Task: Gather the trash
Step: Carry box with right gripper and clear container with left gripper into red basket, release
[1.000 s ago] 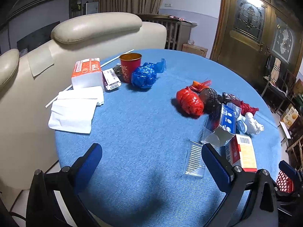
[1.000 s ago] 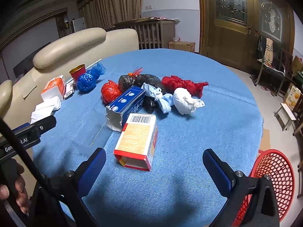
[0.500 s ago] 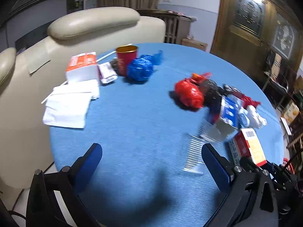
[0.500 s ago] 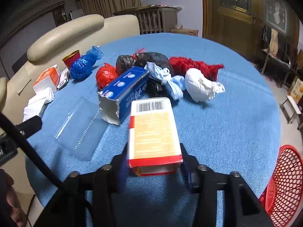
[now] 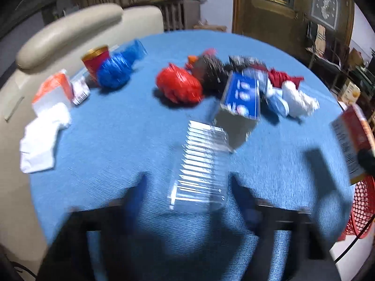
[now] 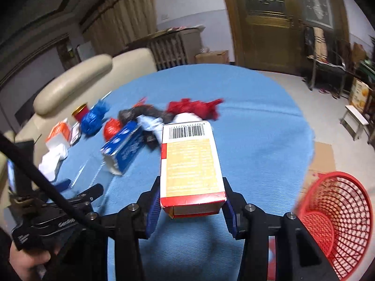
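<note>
Right gripper [image 6: 191, 207] clamped on carton [image 6: 191, 166], lifted off the blue table [image 6: 257, 140], barcode end pointing away; red basket [image 6: 337, 213] low to the right on the floor. Left gripper [image 5: 187, 199] blurred, jaws just drawn in around clear tray [image 5: 201, 164], which lies flat on the table; pad contact unclear. Beyond it: blue box [image 5: 241, 96], red bag [image 5: 179, 86], blue bag [image 5: 114, 70], cup [image 5: 95, 58].

A black barcode with tiny, unreadable digits sits on the white end panel of the red-and-cream cardboard box [image 6: 191, 164]. The other gripper's black body [image 6: 58, 220] carries white lettering beginning "Gen"; the rest is blurred.
</note>
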Available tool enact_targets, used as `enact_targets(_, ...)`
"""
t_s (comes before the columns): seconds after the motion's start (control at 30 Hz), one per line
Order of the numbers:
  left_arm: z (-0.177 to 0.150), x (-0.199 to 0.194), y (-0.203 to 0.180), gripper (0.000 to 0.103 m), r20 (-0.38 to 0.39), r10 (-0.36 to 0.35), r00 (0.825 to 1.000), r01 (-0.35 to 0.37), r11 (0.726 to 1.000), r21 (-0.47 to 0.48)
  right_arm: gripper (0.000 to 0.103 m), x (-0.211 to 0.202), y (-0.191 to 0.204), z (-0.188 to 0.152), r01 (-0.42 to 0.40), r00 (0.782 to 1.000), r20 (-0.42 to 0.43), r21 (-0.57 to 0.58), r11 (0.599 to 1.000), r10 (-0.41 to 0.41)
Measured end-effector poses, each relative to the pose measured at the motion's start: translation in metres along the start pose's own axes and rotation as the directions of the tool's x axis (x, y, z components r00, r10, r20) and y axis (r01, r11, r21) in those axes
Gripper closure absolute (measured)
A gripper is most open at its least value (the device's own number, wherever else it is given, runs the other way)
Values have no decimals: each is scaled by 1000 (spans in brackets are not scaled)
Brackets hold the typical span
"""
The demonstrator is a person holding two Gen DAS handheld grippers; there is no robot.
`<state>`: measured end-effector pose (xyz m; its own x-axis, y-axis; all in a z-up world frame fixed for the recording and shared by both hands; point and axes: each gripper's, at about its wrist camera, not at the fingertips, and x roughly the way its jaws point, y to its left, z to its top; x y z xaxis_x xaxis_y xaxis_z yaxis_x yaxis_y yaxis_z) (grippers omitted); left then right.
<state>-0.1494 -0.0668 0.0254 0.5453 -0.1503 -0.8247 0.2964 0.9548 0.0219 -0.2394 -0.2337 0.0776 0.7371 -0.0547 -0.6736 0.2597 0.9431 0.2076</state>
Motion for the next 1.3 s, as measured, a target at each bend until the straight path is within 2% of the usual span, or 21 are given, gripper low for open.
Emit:
enact_targets(0.17,0,-7,3,59,9,-36,999,36,999,-6,54,-21,-55,-9,65,998,12,107,992,-66)
enact_targets(0.37,-2,-42,-4,60,83,-64,995,63,998,11,54,-43,-110,-20,140,989,20,205,969,-147)
enact_targets(0.57,3,-68,-29,60,139,-121,983,114,992,56,54,-65,-156,-35,223,971,22,271,936,-238)
enact_targets(0.73,13,-83,-67,60,163,-207,965,184,972,145,54,-80,-190,-43,286,952,15,323,902,-307)
enact_targets(0.87,19,-92,-106,61,164,-277,947,238,945,225,54,-83,-213,-50,321,941,-10,351,880,-339)
enact_targets(1.1,20,-103,-187,60,122,-413,903,344,862,371,54,-74,-236,-63,348,934,-55,363,864,-353)
enact_targets(1.3,12,-102,-246,60,49,-485,873,414,790,453,52,-69,-249,-68,354,933,-80,375,856,-351)
